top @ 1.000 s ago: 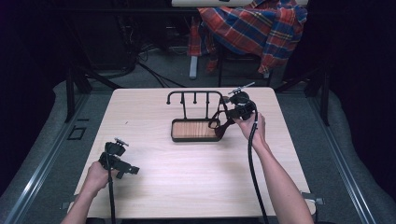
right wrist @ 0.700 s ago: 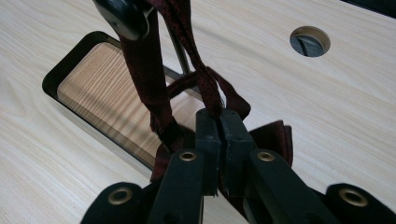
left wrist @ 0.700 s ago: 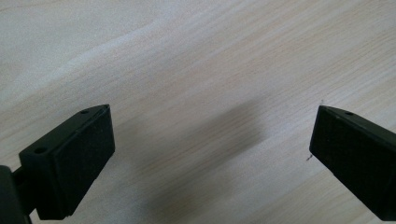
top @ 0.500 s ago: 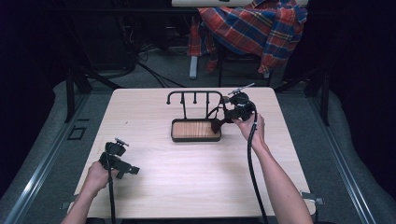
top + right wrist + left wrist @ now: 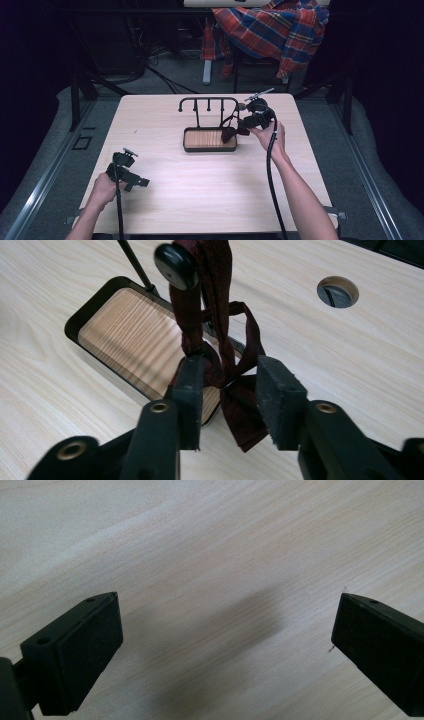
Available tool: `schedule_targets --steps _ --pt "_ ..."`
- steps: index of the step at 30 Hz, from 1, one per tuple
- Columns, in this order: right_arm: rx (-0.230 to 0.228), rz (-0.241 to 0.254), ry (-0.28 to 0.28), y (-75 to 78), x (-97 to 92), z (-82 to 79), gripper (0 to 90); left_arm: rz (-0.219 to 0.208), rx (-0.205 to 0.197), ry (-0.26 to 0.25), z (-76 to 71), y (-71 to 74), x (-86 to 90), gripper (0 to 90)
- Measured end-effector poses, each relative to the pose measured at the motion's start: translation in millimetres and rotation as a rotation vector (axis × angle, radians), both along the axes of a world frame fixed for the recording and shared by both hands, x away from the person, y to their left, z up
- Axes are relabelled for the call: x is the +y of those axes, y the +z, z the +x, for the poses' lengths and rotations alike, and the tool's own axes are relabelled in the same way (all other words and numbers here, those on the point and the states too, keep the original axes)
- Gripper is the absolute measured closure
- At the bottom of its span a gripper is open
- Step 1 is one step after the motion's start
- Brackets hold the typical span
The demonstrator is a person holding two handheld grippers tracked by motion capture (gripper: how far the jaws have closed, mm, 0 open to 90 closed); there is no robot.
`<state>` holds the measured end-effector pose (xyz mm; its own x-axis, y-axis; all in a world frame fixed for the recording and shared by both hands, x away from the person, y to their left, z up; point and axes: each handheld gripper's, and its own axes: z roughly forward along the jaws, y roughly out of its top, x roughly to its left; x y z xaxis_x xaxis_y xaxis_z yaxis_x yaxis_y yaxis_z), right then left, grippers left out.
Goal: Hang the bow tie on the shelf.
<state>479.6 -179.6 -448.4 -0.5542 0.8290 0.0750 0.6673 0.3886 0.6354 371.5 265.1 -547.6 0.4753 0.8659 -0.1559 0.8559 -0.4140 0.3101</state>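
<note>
A black hook rack [image 5: 207, 100] stands over a wooden tray [image 5: 210, 149] at the middle of the table. A dark red ribbon [image 5: 220, 290] tied in a bow hangs from the rack's end knob [image 5: 174, 264], down over the tray [image 5: 125, 335]. My right gripper [image 5: 227, 370] has its jaws close on either side of the bow's knot, and the ribbon runs straight from the knob to them. From above, the right gripper [image 5: 231, 131] sits at the tray's right end with the ribbon [image 5: 227, 134] at its tips. My left gripper [image 5: 141, 183] rests low at the front left, wide open over bare wood [image 5: 227, 625].
A round cable hole [image 5: 337, 291] lies in the table just beyond the rack. A plaid cloth [image 5: 275, 30] is draped over a chair behind the table. The right gripper's cable [image 5: 270, 190] trails along the forearm.
The right gripper has shifted only slightly at the rack's right end, its tips a little lower. The left gripper has not moved.
</note>
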Motion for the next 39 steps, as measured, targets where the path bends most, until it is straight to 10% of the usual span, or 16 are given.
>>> schedule_targets --steps 23,39 --pt "0.013 -0.050 0.070 29.3 -7.4 -37.5 18.0 -0.001 -0.007 0.003 -0.3 0.4 -0.8 0.1" --pt "0.000 -0.099 0.159 32.5 -10.0 -84.5 14.8 0.001 -0.008 -0.001 -0.6 0.8 -1.4 0.1"
